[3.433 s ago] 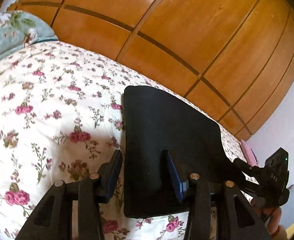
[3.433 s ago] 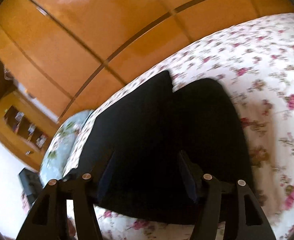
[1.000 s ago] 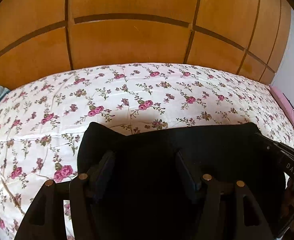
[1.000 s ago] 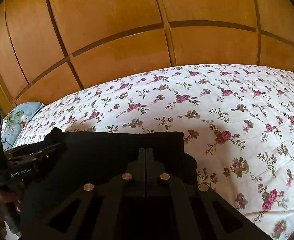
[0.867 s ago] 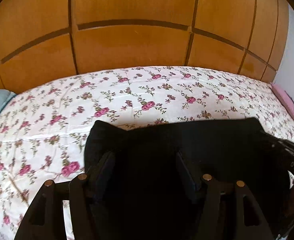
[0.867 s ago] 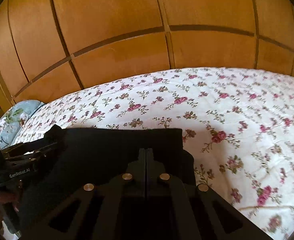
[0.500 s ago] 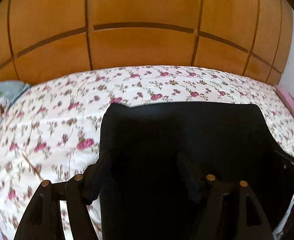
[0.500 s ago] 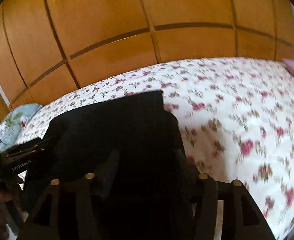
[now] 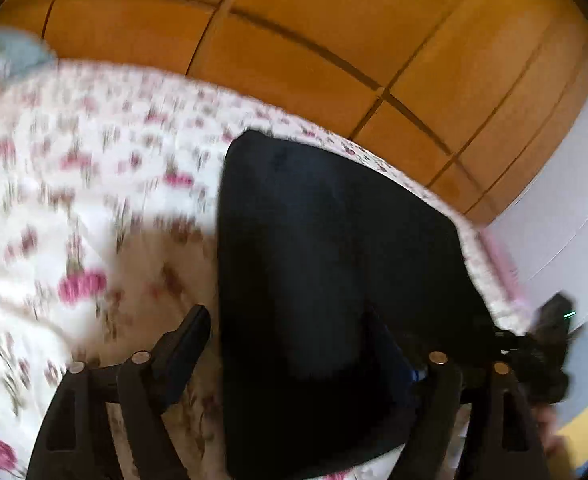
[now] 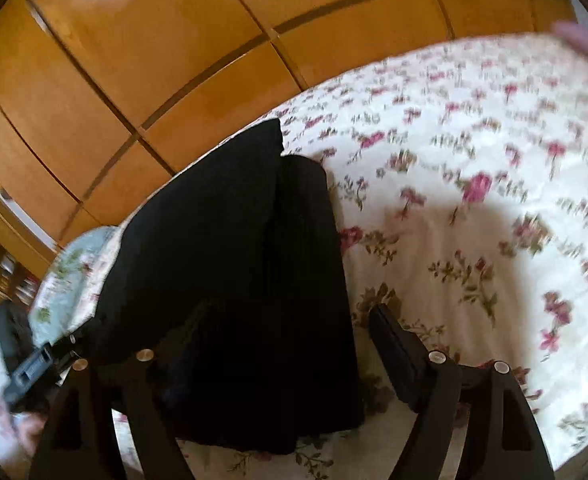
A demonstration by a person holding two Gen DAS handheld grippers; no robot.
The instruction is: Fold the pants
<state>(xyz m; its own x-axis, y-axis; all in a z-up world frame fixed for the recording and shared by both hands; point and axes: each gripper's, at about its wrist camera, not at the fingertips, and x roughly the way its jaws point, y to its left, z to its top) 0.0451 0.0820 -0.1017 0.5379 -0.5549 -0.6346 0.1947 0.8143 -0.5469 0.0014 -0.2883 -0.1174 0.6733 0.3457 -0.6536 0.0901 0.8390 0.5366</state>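
The black pants (image 9: 326,272) lie folded flat on the floral bedspread (image 9: 73,208); in the right wrist view the pants (image 10: 229,280) show a fold seam down the middle. My left gripper (image 9: 289,336) is open over the pants' left edge, holding nothing. My right gripper (image 10: 294,332) is open over the pants' right edge, its right finger (image 10: 394,340) above the bedspread (image 10: 474,208). The right gripper also shows in the left wrist view (image 9: 542,344), and the left gripper in the right wrist view (image 10: 33,368). Both views are motion-blurred.
A wooden panelled wardrobe (image 9: 334,32) runs behind the bed. A blue floral pillow (image 10: 65,272) lies at the bed's left end. A pink object (image 10: 582,40) sits at the far right. A white wall (image 9: 566,208) stands at the right.
Both grippers opened, let go of the pants and swung outward from each other. The pants now lie flat, folded over.
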